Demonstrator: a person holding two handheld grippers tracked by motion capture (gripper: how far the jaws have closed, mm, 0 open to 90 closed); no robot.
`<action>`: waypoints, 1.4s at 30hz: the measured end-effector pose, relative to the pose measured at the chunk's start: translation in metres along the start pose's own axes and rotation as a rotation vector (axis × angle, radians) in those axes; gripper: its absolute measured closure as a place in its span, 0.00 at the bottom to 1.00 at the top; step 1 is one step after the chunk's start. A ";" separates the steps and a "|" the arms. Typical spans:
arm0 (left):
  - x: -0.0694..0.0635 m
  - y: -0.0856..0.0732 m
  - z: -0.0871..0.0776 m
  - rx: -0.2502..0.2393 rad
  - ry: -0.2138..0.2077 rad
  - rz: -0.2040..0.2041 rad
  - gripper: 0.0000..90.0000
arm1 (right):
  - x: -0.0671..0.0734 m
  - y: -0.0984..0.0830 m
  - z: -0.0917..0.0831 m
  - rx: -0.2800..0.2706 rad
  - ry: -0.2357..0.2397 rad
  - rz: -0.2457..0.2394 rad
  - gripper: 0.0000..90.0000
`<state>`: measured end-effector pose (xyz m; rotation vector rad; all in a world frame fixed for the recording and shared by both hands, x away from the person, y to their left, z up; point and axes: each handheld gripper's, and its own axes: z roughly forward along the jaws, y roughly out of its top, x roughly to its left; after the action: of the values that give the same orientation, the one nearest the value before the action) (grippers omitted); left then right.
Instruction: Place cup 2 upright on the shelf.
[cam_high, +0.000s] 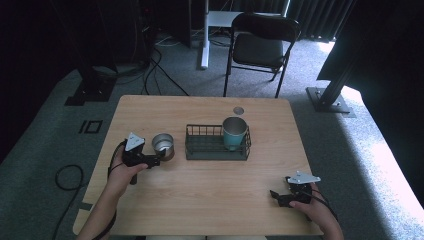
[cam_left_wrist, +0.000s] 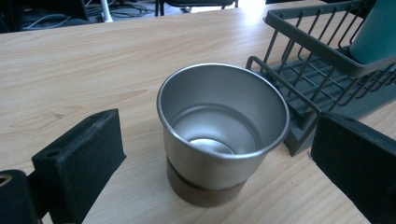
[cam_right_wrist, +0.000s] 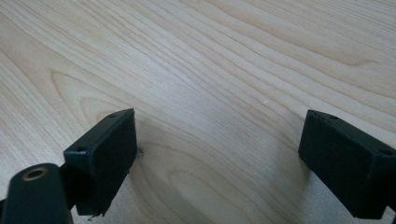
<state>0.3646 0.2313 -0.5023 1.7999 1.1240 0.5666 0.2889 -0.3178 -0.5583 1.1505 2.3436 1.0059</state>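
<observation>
One shiny steel cup (cam_left_wrist: 223, 133) on a brown base stands upright, empty, left of the surface's (cam_high: 200, 200) middle, between my left gripper's (cam_left_wrist: 219, 163) spread jaws; right gripper's (cam_right_wrist: 224, 158) jaws also apart.

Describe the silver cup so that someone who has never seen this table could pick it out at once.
On the wooden table, find the dark wire rack at the centre. Just outside its left end stands the silver cup, upright and empty, between the open jaws of the left gripper. Unlike the taller teal cup inside the rack, it is shiny metal with a brown base.
</observation>
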 end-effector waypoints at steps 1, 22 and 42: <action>0.000 0.000 0.001 -0.001 -0.001 -0.003 0.03 | 0.000 0.000 0.000 0.000 0.000 0.000 0.12; -0.006 0.003 0.031 0.026 0.000 0.001 0.04 | 0.000 0.000 0.000 0.000 0.000 0.000 0.12; -0.008 0.000 0.044 0.018 0.036 0.002 0.13 | 0.000 0.000 0.000 0.000 0.000 0.000 0.12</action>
<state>0.3941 0.2044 -0.5226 1.8125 1.1548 0.5938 0.2889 -0.3179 -0.5583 1.1498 2.3436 1.0060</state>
